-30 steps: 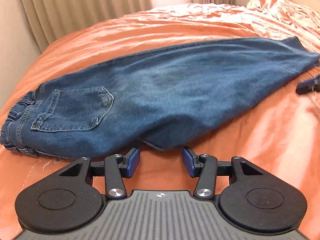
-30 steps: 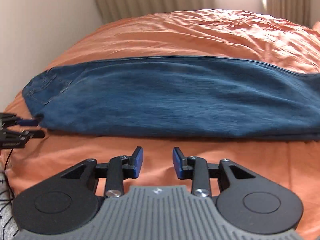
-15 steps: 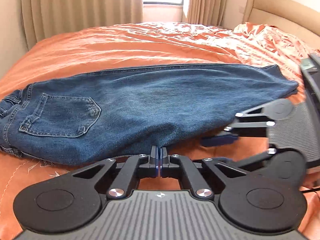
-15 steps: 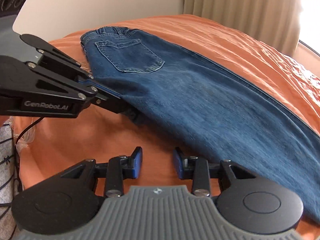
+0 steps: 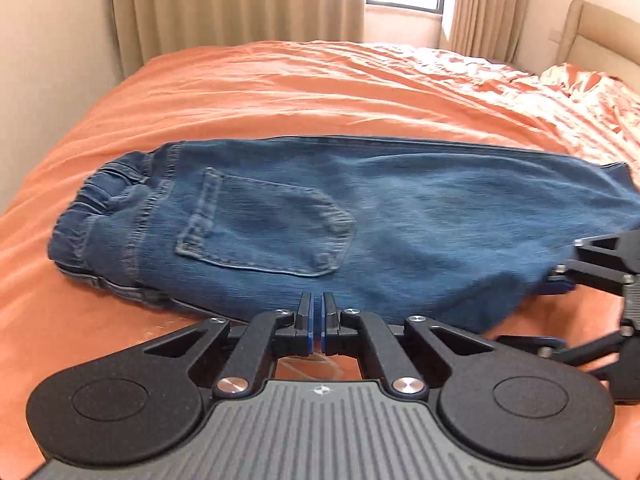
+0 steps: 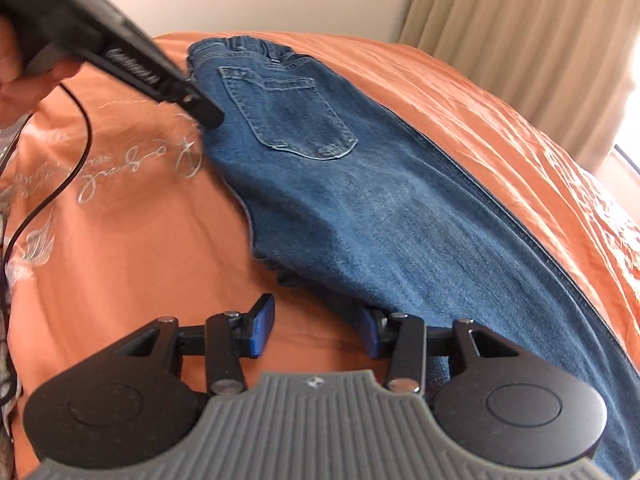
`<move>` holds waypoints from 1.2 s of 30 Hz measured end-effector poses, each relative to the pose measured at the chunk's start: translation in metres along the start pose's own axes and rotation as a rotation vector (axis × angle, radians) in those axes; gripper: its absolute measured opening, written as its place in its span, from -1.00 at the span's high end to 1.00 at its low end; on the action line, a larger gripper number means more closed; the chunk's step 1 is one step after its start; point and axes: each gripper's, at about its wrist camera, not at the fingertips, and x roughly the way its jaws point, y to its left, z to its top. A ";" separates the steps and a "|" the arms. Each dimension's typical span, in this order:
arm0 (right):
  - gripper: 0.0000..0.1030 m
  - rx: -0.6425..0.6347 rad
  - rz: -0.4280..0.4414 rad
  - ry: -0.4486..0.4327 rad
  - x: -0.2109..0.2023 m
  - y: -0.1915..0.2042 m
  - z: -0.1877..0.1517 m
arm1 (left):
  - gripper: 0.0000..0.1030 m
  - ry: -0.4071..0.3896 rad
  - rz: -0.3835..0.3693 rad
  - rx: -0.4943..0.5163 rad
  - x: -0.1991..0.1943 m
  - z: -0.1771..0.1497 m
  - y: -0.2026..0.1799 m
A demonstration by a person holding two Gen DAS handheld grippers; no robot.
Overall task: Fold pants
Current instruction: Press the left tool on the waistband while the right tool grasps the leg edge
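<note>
Blue jeans (image 5: pixel 400 220) lie folded lengthwise on the orange bed, back pocket (image 5: pixel 268 236) up, waistband to the left. My left gripper (image 5: pixel 316 320) is shut, its tips at the jeans' near edge below the pocket, and no cloth shows between the pads. In the right wrist view the left gripper (image 6: pixel 210 118) touches the edge of the jeans (image 6: pixel 380 200) near the seat. My right gripper (image 6: pixel 316 330) is opening at the crotch corner. Its right pad (image 6: pixel 370 332) sits at the denim's edge, and only bedcover lies between the jaws. The left wrist view shows the right gripper (image 5: pixel 540 312) at the far right.
The orange bedcover (image 5: pixel 280 92) spreads around the jeans, with white embroidery (image 6: pixel 132 164) near the front edge. A hand (image 6: pixel 16 68) and a black cable (image 6: pixel 76 152) are at the left. Curtains (image 5: pixel 240 0), a window and a headboard (image 5: pixel 600 28) stand behind.
My left gripper shut and slid left along the jeans' near edge to below the pocket. My right gripper swung left to the crotch corner, rolled, and its jaws widened.
</note>
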 end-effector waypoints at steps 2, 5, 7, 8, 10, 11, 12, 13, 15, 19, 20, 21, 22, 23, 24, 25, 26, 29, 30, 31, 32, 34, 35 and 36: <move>0.20 -0.014 0.009 0.002 0.000 0.003 -0.003 | 0.97 0.016 0.010 0.015 0.006 0.002 0.007; 0.21 -0.039 0.016 -0.003 0.001 0.010 -0.005 | 0.96 0.029 0.020 0.028 0.013 0.003 0.015; 0.23 -0.089 -0.048 -0.047 -0.001 0.018 -0.005 | 0.96 0.037 0.030 0.042 0.017 0.003 0.018; 0.23 -0.120 -0.073 -0.069 -0.003 0.022 -0.003 | 0.96 0.041 0.036 0.048 0.019 0.004 0.020; 0.23 -0.165 -0.084 -0.106 -0.010 0.026 0.001 | 0.96 0.051 0.039 0.053 0.021 0.004 0.024; 0.23 -0.178 -0.078 -0.104 -0.010 0.027 0.003 | 0.95 0.055 0.041 0.056 0.023 0.004 0.026; 0.23 -0.190 -0.077 -0.089 -0.007 0.027 0.006 | 0.95 0.062 0.044 0.061 0.025 0.004 0.027; 0.23 -0.196 -0.077 -0.077 -0.003 0.026 0.008 | 0.95 0.070 0.048 0.066 0.027 0.004 0.029; 0.23 -0.186 -0.070 -0.052 0.010 0.023 0.010 | 0.93 0.083 0.049 0.064 0.031 0.004 0.032; 0.24 -0.114 -0.066 -0.008 0.036 0.018 0.014 | 0.92 0.098 0.045 0.055 0.036 0.003 0.037; 0.56 -0.090 -0.036 -0.004 0.037 0.019 0.015 | 0.92 0.104 0.047 0.053 0.037 0.003 0.038; 0.76 -0.082 -0.028 -0.002 0.035 0.022 0.016 | 0.92 0.110 0.055 0.053 0.038 0.002 0.038; 0.77 -0.096 -0.036 -0.014 0.031 0.028 0.014 | 0.92 0.117 0.067 0.054 0.040 0.002 0.039; 0.85 -0.102 -0.028 -0.019 0.026 0.032 0.011 | 0.93 0.125 0.077 0.056 0.041 0.002 0.039; 0.91 -0.096 -0.021 -0.021 0.021 0.034 0.008 | 0.93 0.134 0.088 0.055 0.043 0.002 0.040; 0.92 -0.087 -0.019 -0.023 0.016 0.035 0.005 | 0.93 0.148 0.096 0.052 0.046 0.003 0.042; 0.95 -0.080 -0.022 -0.020 0.014 0.036 0.002 | 0.93 0.162 0.102 0.048 0.049 0.003 0.043; 1.00 0.031 -0.001 0.000 0.016 0.028 0.000 | 0.93 0.195 0.131 0.062 0.058 0.003 0.044; 1.00 0.058 0.003 0.008 0.017 0.026 -0.001 | 0.93 0.201 0.147 0.072 0.059 0.003 0.042; 1.00 0.074 0.010 0.016 0.018 0.026 -0.005 | 0.93 0.202 0.163 0.080 0.059 0.003 0.039; 1.00 0.093 0.044 0.042 0.020 0.026 -0.009 | 0.92 0.202 0.184 0.093 0.058 0.004 0.036; 1.00 0.087 0.037 0.038 0.014 0.031 -0.019 | 0.91 0.192 0.240 0.122 0.054 0.005 0.030; 1.00 0.087 0.029 0.026 0.008 0.031 -0.022 | 0.91 0.187 0.261 0.128 0.052 0.005 0.028; 1.00 0.108 0.034 0.019 0.003 0.028 -0.023 | 0.91 0.172 0.269 0.128 0.048 0.005 0.027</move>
